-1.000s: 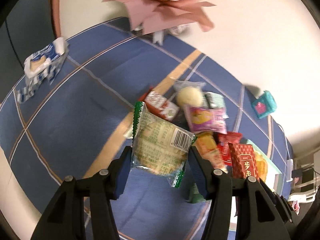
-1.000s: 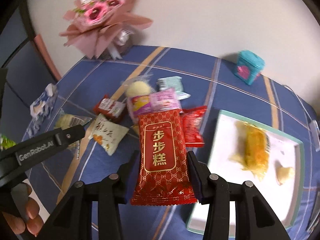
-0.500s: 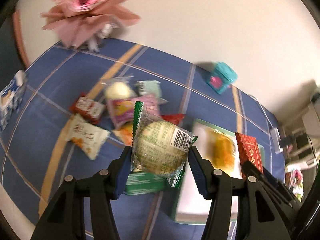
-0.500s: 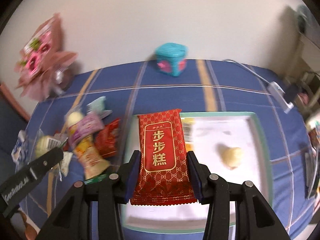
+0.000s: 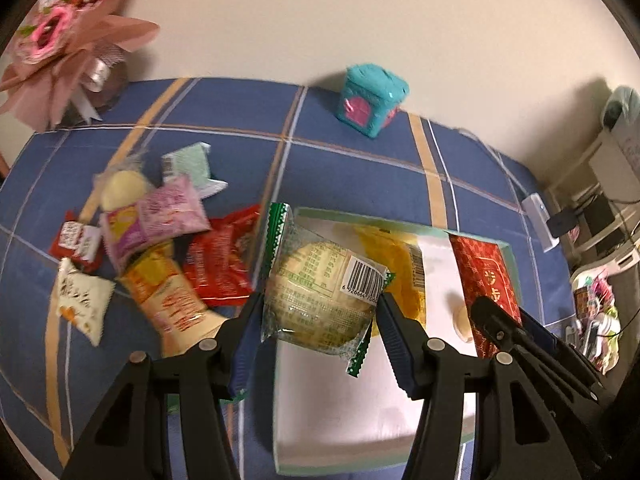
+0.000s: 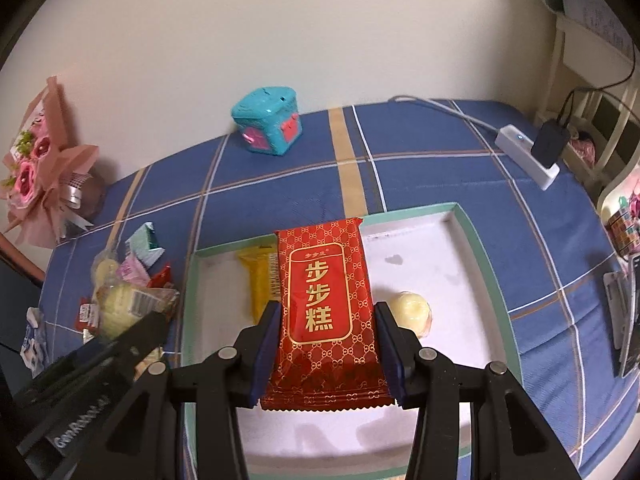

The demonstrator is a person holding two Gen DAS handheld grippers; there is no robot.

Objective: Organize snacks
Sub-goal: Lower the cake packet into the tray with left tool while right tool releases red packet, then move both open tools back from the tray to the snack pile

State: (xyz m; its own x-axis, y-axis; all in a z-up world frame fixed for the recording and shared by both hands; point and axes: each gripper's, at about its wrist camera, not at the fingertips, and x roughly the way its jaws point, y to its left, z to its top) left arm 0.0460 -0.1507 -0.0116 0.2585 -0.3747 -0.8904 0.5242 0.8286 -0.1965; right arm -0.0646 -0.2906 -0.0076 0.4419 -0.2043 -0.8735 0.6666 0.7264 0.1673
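Gripping a round pale cake sealed in crinkly clear film with green zigzag ends (image 5: 320, 300), my left tool (image 5: 318, 322) is closed on both its sides, above the near left edge of the tray (image 6: 486, 248). My right tool (image 6: 326, 344) pinches a flat, glossy red packet with gold lettering (image 6: 326, 304) over the tray's middle. That tray is a shallow rectangle, white inside with a mint-green rim; a yellow wrapper (image 6: 260, 280) and a small round pale pastry (image 6: 410, 308) lie in it. Left of it, a loose heap of foil and plastic snack packs (image 5: 160, 248) sits on the blue plaid cloth (image 6: 420, 180) covering the bench. A teal cube-shaped box (image 6: 268, 124) and a pink paper bouquet (image 6: 40, 172) stand by the plain cream wall.
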